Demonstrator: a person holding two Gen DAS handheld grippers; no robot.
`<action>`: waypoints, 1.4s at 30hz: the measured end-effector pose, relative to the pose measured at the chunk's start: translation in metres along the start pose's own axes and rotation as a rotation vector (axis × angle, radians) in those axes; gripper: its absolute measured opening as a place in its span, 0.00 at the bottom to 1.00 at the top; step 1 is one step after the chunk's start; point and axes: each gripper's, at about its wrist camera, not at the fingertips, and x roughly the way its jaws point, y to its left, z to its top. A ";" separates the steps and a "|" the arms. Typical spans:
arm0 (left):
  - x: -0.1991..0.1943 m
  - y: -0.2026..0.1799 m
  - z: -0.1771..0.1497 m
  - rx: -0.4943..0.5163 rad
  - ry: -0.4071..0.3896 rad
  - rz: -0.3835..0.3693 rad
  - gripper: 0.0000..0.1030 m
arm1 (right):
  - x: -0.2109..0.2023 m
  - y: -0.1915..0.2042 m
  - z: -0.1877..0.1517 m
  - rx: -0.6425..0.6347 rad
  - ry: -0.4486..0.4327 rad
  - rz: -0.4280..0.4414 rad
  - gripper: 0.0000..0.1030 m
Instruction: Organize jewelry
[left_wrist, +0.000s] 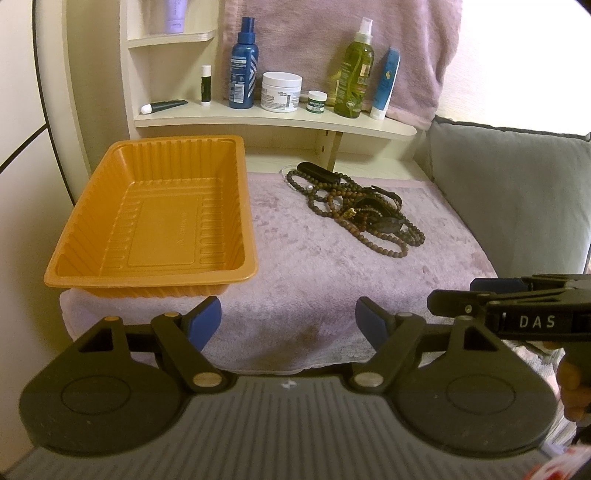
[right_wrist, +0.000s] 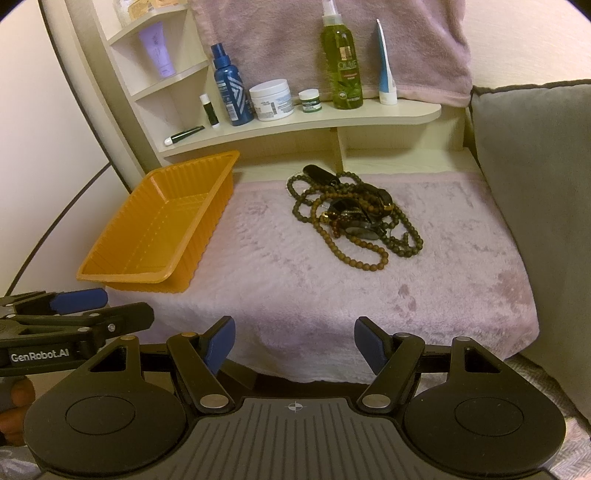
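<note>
A tangled pile of brown bead necklaces and dark watches lies on the pink towel, toward its far right. An empty orange plastic tray sits on the towel's left part. My left gripper hovers open over the towel's near edge, blue pads wide apart, nothing between them. My right gripper is open too, empty, beside the left one. Each gripper shows at the edge of the other's view.
A curved shelf behind the towel carries bottles, jars and tubes. A grey cushion borders the towel on the right. A pink cloth hangs behind the shelf. Fingers of a hand hold the left gripper's handle.
</note>
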 end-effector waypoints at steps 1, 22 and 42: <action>0.000 0.002 -0.001 -0.002 0.001 0.003 0.76 | 0.000 -0.001 0.001 0.005 -0.005 -0.002 0.69; -0.003 0.089 -0.012 -0.222 -0.074 0.239 0.76 | 0.020 -0.039 0.014 0.095 -0.083 -0.025 0.69; 0.024 0.154 -0.030 -0.342 -0.235 0.388 0.73 | 0.074 -0.059 0.050 0.101 -0.088 -0.112 0.69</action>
